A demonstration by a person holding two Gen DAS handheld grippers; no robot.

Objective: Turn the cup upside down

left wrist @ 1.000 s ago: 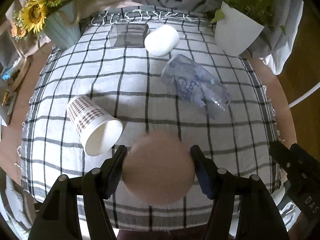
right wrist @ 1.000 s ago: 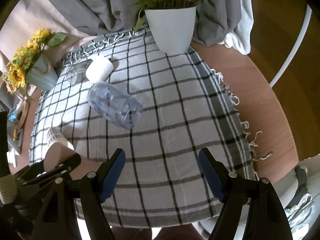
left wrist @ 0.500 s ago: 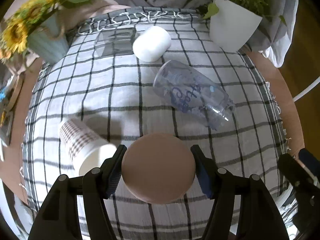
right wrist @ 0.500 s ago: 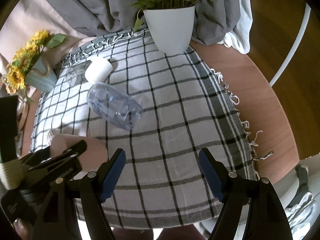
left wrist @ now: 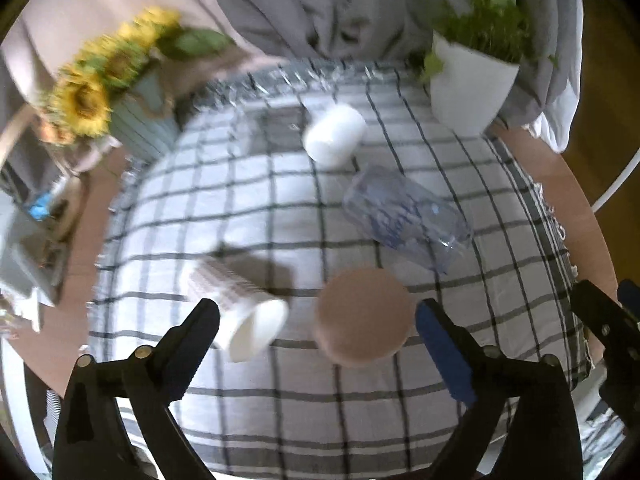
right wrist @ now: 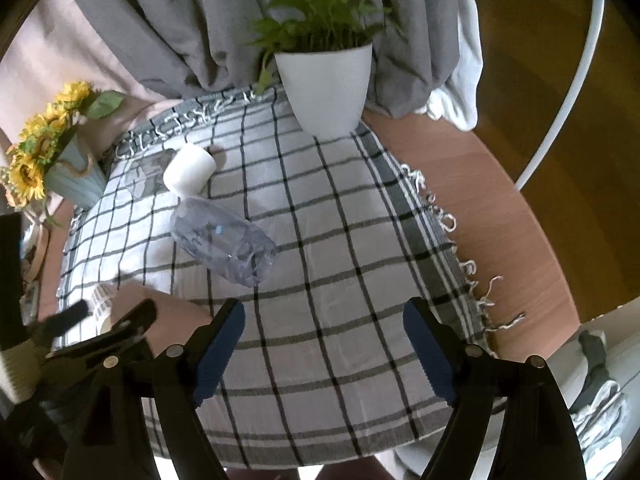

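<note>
A pinkish-brown cup stands upside down on the checked cloth, its flat base facing my left wrist camera. My left gripper is open; the cup sits between the fingers, close to the right finger and apart from the left one. In the right wrist view the same cup shows at the lower left behind the left gripper. My right gripper is open and empty over the cloth's front part.
A checked paper cup lies on its side left of the pink cup. A clear plastic cup, a white cup and a clear glass lie further back. A white plant pot and a sunflower vase stand at the rear.
My left gripper has opened and let go of the pink cup, which now rests upside down on the cloth. The left gripper has drawn back and tilted up. The right gripper has barely moved.
</note>
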